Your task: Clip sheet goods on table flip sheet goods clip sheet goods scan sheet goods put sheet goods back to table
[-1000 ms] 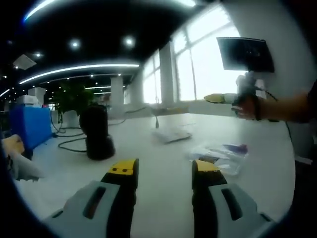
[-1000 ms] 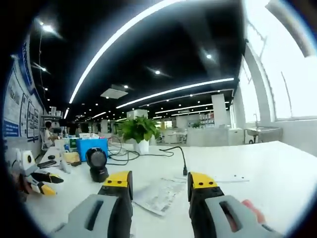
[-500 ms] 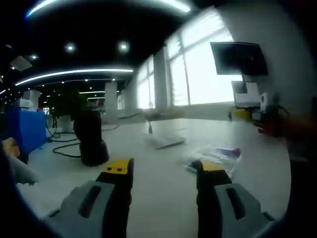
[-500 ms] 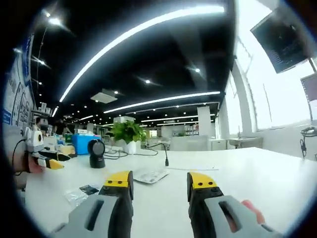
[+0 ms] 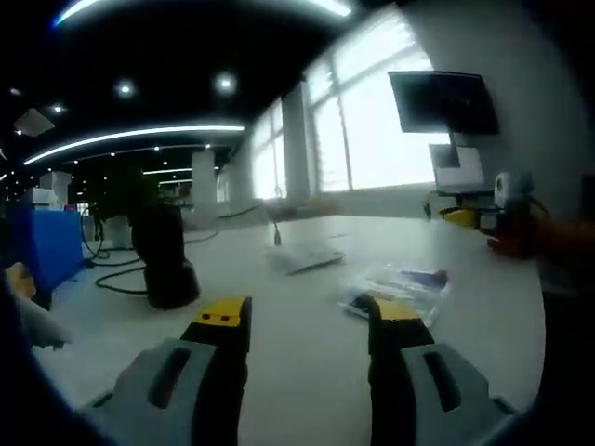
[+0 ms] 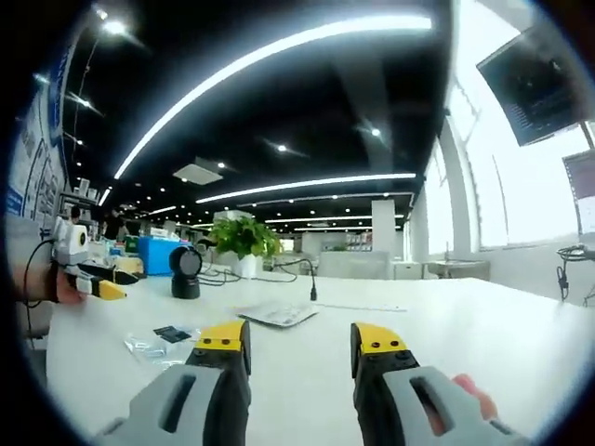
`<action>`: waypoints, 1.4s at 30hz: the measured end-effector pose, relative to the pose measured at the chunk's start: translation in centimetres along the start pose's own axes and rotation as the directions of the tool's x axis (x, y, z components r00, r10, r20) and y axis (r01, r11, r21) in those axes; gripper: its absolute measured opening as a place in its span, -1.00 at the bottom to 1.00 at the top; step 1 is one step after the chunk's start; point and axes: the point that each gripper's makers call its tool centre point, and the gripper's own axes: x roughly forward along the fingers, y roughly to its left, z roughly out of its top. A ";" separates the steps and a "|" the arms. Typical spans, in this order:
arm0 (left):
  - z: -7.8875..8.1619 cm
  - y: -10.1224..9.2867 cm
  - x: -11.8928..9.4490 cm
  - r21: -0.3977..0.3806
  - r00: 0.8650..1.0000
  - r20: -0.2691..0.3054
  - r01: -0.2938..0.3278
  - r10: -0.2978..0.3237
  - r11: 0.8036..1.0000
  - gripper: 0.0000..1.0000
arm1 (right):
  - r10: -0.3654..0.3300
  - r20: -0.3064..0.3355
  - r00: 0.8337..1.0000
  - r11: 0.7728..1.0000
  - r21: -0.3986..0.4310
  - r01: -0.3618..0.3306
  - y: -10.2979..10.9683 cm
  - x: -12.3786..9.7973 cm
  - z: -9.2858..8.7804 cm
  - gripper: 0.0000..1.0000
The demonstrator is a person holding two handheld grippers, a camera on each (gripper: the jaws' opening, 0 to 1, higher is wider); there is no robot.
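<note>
A clear plastic packet (image 5: 402, 283) with a dark label lies flat on the white table (image 5: 307, 288), just beyond my left gripper's right jaw. My left gripper (image 5: 307, 316) hovers low over the table, open, with nothing between its yellow-tipped jaws. In the right gripper view the same packet (image 6: 160, 340) lies left of my right gripper (image 6: 299, 339), which is open and holds nothing. The left gripper (image 6: 91, 284) appears at the left edge there, in a hand. The right gripper (image 5: 479, 219) sits at the right edge of the left gripper view.
A white printed sheet (image 5: 303, 259) lies farther back on the table, also seen as the sheet (image 6: 275, 314). A black scanner on a stand (image 5: 164, 258) stands at the left, with cables behind it. A potted plant (image 6: 244, 243) and a blue box (image 6: 154, 255) are at the back.
Both views have shifted with the hands. The right gripper view has swung so the packet and the left gripper now show at its left. Both grippers stay open.
</note>
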 end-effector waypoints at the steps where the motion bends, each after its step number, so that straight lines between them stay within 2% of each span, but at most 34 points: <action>1: 0.0 0.1 0.0 0.001 1.000 0.000 -0.003 0.003 1.000 -0.14 | 0.001 -0.001 1.000 1.000 -0.001 -0.001 0.1 0.0 0.0 -0.25; 6: 0.0 0.1 -0.2 0.006 1.000 -0.002 -0.013 0.013 1.000 -0.13 | 0.008 -0.003 1.000 1.000 -0.009 -0.008 0.8 -0.1 0.2 -0.26; 14: 0.1 -0.2 -0.3 -0.001 1.000 0.007 0.004 -0.004 1.000 -0.15 | -0.011 0.020 1.000 0.999 0.032 0.010 0.5 -0.5 0.8 -0.30; 26: 0.3 0.3 -0.4 -0.019 1.000 0.014 -0.021 0.021 1.000 -0.15 | -0.006 0.030 1.000 0.999 0.044 0.004 0.5 -0.6 1.1 -0.32; 42: 0.5 0.7 -0.5 -0.036 0.999 0.029 -0.030 0.031 0.999 -0.15 | -0.017 0.024 1.000 0.999 0.037 0.016 -0.1 -0.6 0.7 -0.35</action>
